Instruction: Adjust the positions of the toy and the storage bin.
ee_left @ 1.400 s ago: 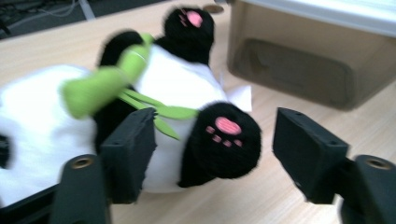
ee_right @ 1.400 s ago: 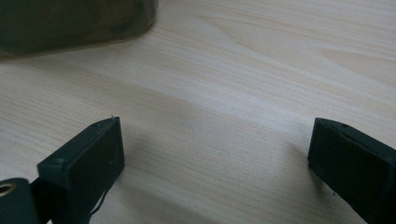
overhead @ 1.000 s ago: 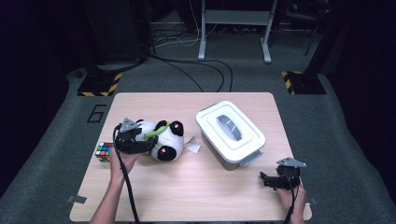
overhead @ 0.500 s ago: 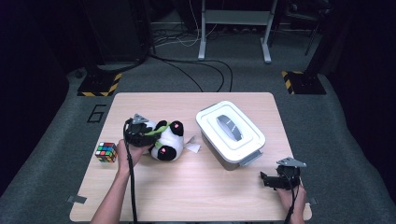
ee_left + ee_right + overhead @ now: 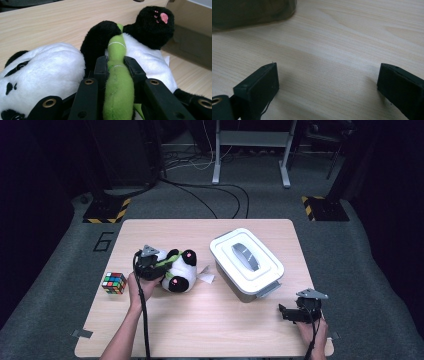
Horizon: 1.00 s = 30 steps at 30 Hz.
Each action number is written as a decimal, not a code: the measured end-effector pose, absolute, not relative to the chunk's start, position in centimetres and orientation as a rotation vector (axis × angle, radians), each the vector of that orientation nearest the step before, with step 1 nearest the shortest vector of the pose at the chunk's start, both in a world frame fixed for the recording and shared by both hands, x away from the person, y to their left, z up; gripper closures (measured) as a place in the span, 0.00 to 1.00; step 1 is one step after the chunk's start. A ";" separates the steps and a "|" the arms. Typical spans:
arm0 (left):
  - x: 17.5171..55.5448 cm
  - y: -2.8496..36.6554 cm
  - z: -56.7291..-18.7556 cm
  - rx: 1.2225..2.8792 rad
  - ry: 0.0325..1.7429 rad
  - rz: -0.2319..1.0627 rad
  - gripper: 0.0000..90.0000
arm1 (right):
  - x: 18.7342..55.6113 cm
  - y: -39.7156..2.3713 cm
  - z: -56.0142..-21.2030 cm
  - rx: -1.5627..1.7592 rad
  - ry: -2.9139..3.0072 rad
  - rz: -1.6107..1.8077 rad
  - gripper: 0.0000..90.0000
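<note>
Left gripper (image 5: 117, 65) closed on the green plush stalk (image 5: 117, 82) of a toy panda (image 5: 177, 270); its jaws have just been closing, and both pads now press the stalk from either side. The panda lies on its back on the table (image 5: 200, 320), directly ahead of this gripper: white head (image 5: 42, 75) to the left of the jaws in the left gripper view, white belly and a black paw with pink pads (image 5: 156, 23) beyond and to the right of them. In the high view the left gripper (image 5: 155, 266) sits at the toy's near-left flank, the hand (image 5: 137, 287) behind it. A coloured puzzle cube (image 5: 114, 282) stands on the table just outside that hand, apart from the panda. A white lidded box (image 5: 247, 262) lies past the toy on its far side from the gripper, with a small white tag (image 5: 206, 275) between them. Right gripper (image 5: 327, 82), jaws spread wide with bare table between them; in the high view it (image 5: 292, 312) rests near the box's front corner, not touching it.
</note>
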State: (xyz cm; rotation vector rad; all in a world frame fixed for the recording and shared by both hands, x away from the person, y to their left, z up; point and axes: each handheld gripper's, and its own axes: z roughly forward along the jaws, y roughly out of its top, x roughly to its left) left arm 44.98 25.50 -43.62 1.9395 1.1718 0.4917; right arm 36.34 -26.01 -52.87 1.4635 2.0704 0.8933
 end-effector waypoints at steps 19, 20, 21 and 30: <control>42.4 26.0 -43.6 1.971 1.038 0.406 0.83 | 36.3 -26.0 -52.9 1.465 2.068 0.894 0.04; 42.1 26.2 -43.6 1.981 1.025 0.396 0.83 | 36.3 -26.0 -52.9 1.465 2.068 0.894 0.04; 41.9 26.4 -43.6 1.991 1.010 0.395 0.83 | 36.3 -26.0 -52.9 1.466 2.068 0.894 0.04; 40.3 28.0 -43.8 1.989 0.975 0.360 0.82 | 36.3 -26.0 -52.9 1.466 2.066 0.894 0.04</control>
